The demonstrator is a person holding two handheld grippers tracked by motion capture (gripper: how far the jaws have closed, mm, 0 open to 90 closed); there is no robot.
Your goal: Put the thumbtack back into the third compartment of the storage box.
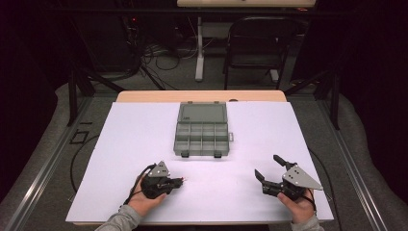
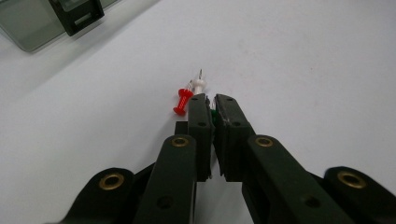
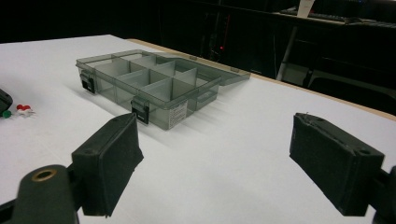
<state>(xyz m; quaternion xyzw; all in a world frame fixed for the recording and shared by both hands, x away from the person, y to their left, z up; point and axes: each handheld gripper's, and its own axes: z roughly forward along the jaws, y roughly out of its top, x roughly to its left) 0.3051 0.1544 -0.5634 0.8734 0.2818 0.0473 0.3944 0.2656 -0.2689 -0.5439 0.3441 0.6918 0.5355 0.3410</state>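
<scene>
A person holds a gripper in each hand over a white table (image 1: 144, 144). My left gripper (image 1: 180, 181) (image 2: 212, 100) is shut on a small green push pin (image 2: 213, 113), which peeks out between the pads. Just past its tips lie a red push pin (image 2: 183, 101) and a white push pin (image 2: 198, 85), both on the table. The right gripper view has the green pin (image 3: 5, 113) at its far left edge, beside the red pin (image 3: 21, 108). My right gripper (image 1: 267, 165) (image 3: 219, 154) stands open near the front right, with nothing between its jaws.
An open grey clear compartment box (image 1: 202, 130) (image 3: 149, 84) sits at the middle back of the table, lid folded away, dividers visible. Its corner and a black latch (image 2: 77, 14) lie up left of the pins. A folding chair (image 1: 260, 43) and cables stand beyond the table.
</scene>
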